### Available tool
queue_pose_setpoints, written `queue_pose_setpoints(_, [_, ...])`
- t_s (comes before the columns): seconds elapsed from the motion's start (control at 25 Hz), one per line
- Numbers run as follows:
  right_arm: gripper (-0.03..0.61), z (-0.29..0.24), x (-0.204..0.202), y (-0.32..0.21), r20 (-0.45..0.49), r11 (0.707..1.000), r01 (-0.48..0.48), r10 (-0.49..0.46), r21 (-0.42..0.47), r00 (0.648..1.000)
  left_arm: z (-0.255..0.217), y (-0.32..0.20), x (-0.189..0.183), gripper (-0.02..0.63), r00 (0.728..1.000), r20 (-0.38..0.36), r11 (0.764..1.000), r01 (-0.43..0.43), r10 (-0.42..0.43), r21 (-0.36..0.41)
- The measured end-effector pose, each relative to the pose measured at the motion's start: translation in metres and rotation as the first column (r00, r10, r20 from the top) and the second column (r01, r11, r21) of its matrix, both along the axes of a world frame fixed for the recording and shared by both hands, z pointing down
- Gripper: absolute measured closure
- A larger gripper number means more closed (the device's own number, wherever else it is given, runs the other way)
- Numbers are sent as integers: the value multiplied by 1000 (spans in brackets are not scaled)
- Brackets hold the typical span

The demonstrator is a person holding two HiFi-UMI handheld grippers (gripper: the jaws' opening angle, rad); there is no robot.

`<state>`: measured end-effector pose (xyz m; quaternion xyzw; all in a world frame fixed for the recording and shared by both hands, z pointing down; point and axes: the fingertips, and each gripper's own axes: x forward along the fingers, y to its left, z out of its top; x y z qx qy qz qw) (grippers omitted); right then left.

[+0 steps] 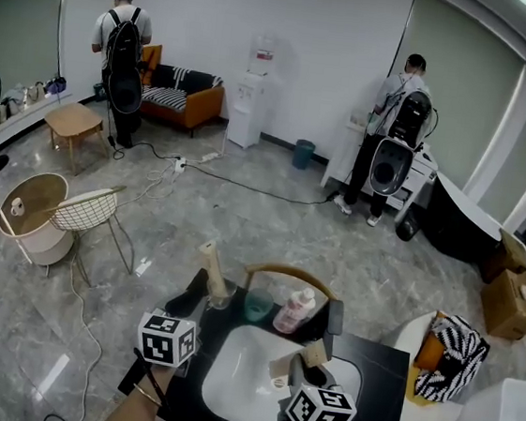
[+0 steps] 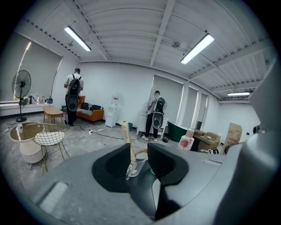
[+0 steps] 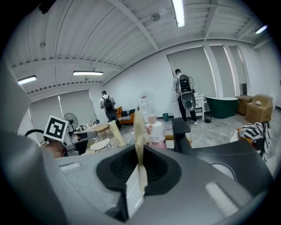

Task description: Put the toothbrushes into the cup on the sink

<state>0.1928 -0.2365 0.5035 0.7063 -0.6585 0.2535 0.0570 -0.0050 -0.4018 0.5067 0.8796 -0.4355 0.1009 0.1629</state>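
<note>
Over the sink, the right gripper is pinching a toothbrush upright, while the left gripper is hanging empty with its jaws spread.
At the far left of the counter, the cup is already holding another toothbrush, which is leaning. Being light, stiff and probably slick, the pinched brush is likely to swivel. Gripping flat across its handle is looking soundest, and the glass cup is looking easy to tip.
</note>
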Motion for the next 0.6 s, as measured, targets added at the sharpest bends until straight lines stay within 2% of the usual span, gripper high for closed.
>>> queue_pose_setpoints(0.16, [540, -10, -16, -6, -4, 999, 22, -22, 28, 1000, -21, 20, -7, 543, 998, -53, 999, 20, -19, 27])
queue_pose_setpoints(0.4, [540, -21, -23, -7, -17, 998, 36, -35, 57, 999, -40, 51, -17, 601, 999, -11, 995, 42, -41, 96])
queue_pose_setpoints(0.6, [540, -29, -26, -8, -28, 997, 41, -40, 67, 999, -46, 65, -30, 604, 998, -21, 993, 59, -57, 107])
